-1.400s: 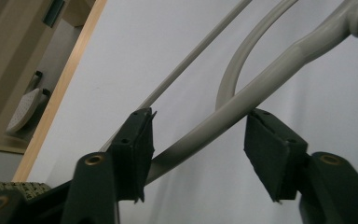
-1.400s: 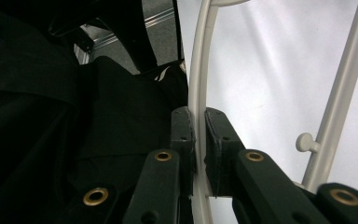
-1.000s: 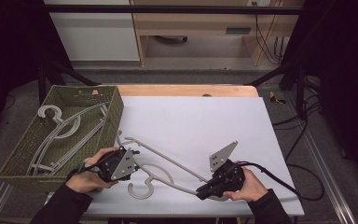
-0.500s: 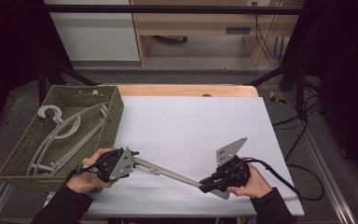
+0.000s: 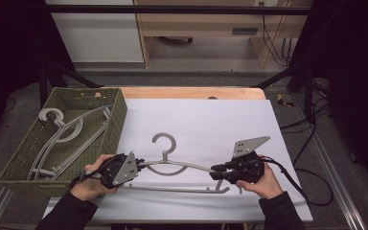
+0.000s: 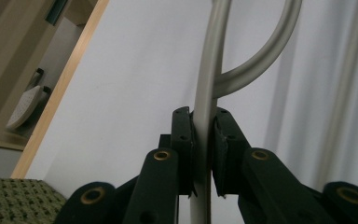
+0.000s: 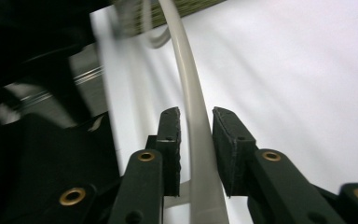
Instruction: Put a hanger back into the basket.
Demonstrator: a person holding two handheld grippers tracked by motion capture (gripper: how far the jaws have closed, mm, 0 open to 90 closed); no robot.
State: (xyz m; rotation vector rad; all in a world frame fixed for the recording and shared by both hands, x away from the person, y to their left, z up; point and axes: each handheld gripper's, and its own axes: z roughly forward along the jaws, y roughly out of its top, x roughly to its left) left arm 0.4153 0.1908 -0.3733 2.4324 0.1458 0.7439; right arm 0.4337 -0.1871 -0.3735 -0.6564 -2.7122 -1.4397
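Hanger (image 5: 172,165): grey plastic, lying flat on the white surface (image 5: 196,120) with its hook (image 5: 164,141) pointing toward the far edge; it spans the gap between the two grippers.
Left gripper (image 5: 138,163): held in the person's left hand at the hanger's left shoulder; in the left gripper view its fingers (image 6: 182,140) have just been closing and now press on the hanger's arm (image 6: 205,116) from both sides.
Right gripper (image 5: 216,171): held in the right hand at the hanger's right end; in the right gripper view its fingers (image 7: 170,140) have just been opening and stand narrowly apart, the hanger's arm (image 7: 193,116) running between them with a gap on each side.
Basket (image 5: 117,120): green woven, on the left of the surface, just beside the left hand.
Basket contents: more grey hangers (image 5: 62,134), lying in a loose pile.
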